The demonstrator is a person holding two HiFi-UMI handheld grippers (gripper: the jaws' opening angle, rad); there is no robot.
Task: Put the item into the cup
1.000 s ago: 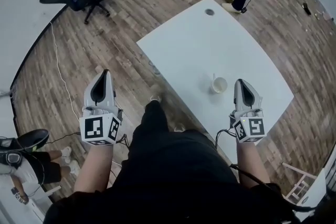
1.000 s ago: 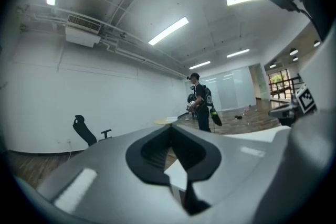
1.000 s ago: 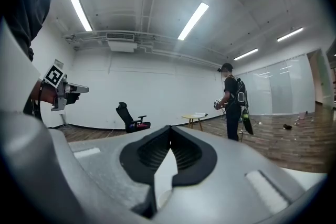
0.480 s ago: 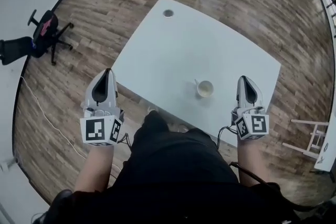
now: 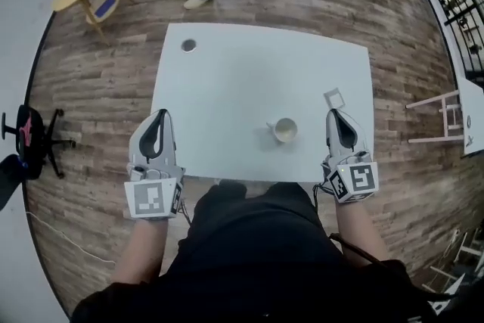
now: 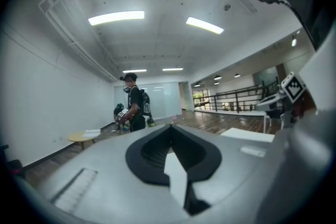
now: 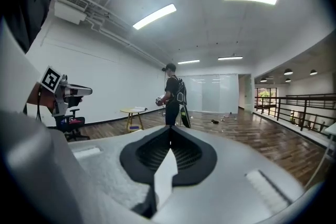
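You have bright, even light from ceiling strips [image 6: 116, 17]; the cup [image 5: 285, 130] casts a faint, soft shadow on the table [image 5: 227, 87]. Edges curve and darken; close foreground blurs.

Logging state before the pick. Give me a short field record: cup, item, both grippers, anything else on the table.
cup: white mug, upright on the white table, handle to the left, looks empty
item: small pale square piece, flat on the table, right of and beyond the cup, apart from it
left gripper: shut, empty, at the table's near-left corner
right gripper: shut, empty, just short of the item
other: round cable hole, far-left corner
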